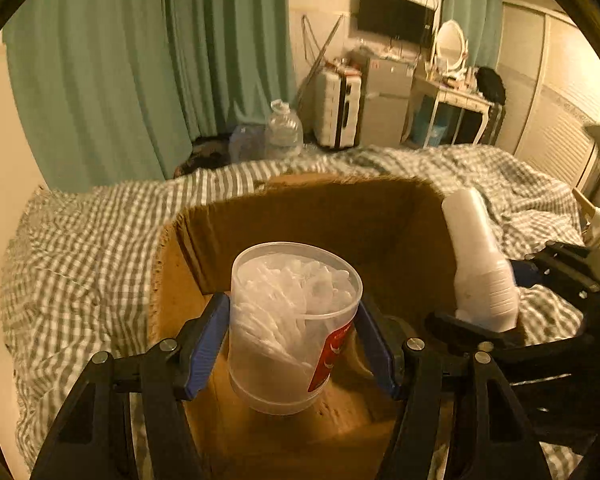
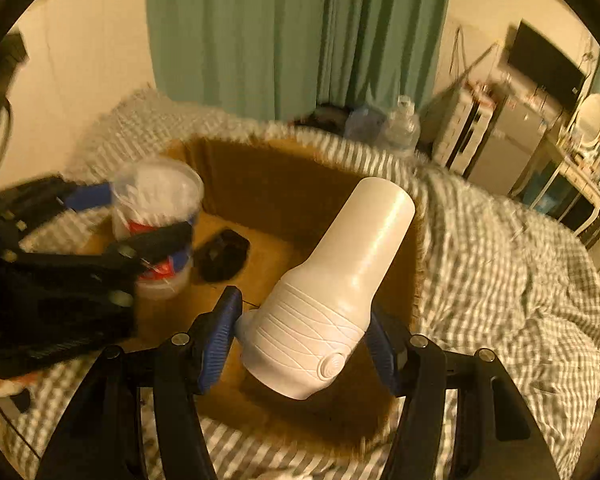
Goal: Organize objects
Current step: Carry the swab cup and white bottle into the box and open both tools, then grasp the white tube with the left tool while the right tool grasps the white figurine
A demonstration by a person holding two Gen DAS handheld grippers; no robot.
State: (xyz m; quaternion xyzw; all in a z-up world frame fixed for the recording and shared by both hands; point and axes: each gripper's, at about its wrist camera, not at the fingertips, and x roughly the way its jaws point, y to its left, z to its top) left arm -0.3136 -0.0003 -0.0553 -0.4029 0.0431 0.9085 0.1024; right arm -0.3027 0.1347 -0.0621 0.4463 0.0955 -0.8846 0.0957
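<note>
My left gripper (image 1: 294, 344) is shut on a clear plastic tub (image 1: 292, 320) of white cotton swabs with a red label, held over the open cardboard box (image 1: 300, 216) on the bed. My right gripper (image 2: 304, 336) is shut on a white plastic bottle-shaped object (image 2: 332, 292), tilted up and to the right over the same box (image 2: 260, 184). In the left wrist view the white object (image 1: 480, 264) and right gripper (image 1: 488, 308) are at the box's right wall. In the right wrist view the tub (image 2: 156, 216) and left gripper (image 2: 152, 224) are at the box's left side.
A small black object (image 2: 222, 254) lies on the box floor. The box sits on a grey-white checked bedspread (image 1: 80, 264). Beyond the bed are green curtains (image 1: 140, 60), a water jug (image 1: 284, 128), a suitcase (image 1: 336, 108) and a dressing table (image 1: 452, 92).
</note>
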